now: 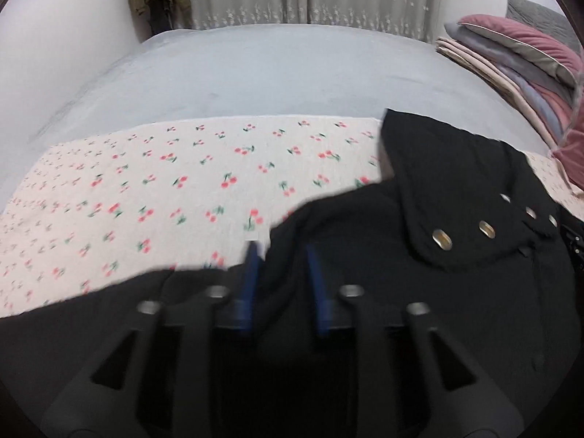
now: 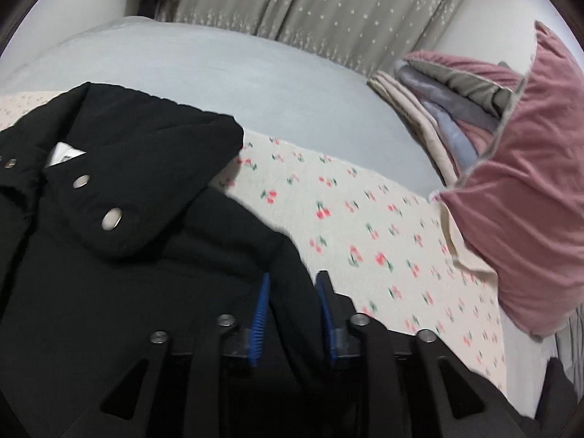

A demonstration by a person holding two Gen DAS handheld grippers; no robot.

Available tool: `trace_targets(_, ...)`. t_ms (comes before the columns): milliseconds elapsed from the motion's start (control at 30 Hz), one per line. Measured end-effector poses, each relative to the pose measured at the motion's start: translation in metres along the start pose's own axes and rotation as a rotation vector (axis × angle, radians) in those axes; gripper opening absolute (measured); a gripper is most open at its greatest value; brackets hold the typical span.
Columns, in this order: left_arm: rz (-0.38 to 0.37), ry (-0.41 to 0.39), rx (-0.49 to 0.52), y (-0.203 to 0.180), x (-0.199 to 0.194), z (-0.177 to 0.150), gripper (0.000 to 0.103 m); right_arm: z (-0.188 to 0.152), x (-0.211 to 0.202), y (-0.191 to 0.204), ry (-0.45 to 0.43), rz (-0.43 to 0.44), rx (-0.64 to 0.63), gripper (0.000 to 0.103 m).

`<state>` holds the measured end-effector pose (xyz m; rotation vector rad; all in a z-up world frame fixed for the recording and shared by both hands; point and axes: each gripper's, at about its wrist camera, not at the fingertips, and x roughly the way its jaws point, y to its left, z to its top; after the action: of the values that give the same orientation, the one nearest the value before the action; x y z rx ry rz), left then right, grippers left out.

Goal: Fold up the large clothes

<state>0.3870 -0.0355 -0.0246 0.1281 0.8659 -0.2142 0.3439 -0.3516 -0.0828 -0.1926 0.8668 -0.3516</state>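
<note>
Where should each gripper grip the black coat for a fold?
The black coat lies collar-up on the cherry-print sheet. Probably take its shoulder edges from the near side, left gripper and right gripper one each: those edges lie free.

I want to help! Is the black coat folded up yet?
Not yet. The coat lies spread on the cherry blanket, collar flopped open, snaps undone.

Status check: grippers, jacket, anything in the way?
Left gripper and right gripper open over black jacket, nothing pinched. Jacket unfolded on cherry-print blanket. Pink pillow close at right.
</note>
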Motion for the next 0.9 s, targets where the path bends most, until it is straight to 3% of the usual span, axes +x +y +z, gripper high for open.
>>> trace_targets(67, -0.008, -0.014, 0.015, -0.001, -0.029, -0.011, 0.080, -0.009, -0.024, -0.013, 0.004, 0.049, 0.035, 0.062)
trace_targets(133, -0.020, -0.033, 0.020, 0.000, -0.055, -0.024, 0.081, -0.020, -0.054, -0.025, -0.014, 0.078, 0.068, 0.069)
trace_targets(200, -0.051, 0.001, 0.005, 0.006, -0.084, -0.044, 0.082, -0.036, -0.086, -0.038, -0.023, 0.094, 0.125, 0.074)
trace_targets(400, -0.114, 0.138, -0.019, 0.011, -0.136, -0.093, 0.083, -0.088, -0.171, -0.059, -0.002, 0.188, 0.215, 0.077)
trace_targets(667, -0.175, 0.163, -0.062, 0.033, -0.231, -0.164, 0.083, -0.171, -0.275, -0.070, -0.018, 0.284, 0.236, 0.078)
trace_targets(900, -0.174, 0.156, -0.053, 0.060, -0.287, -0.212, 0.083, -0.247, -0.331, -0.074, 0.000, 0.399, 0.205, 0.080)
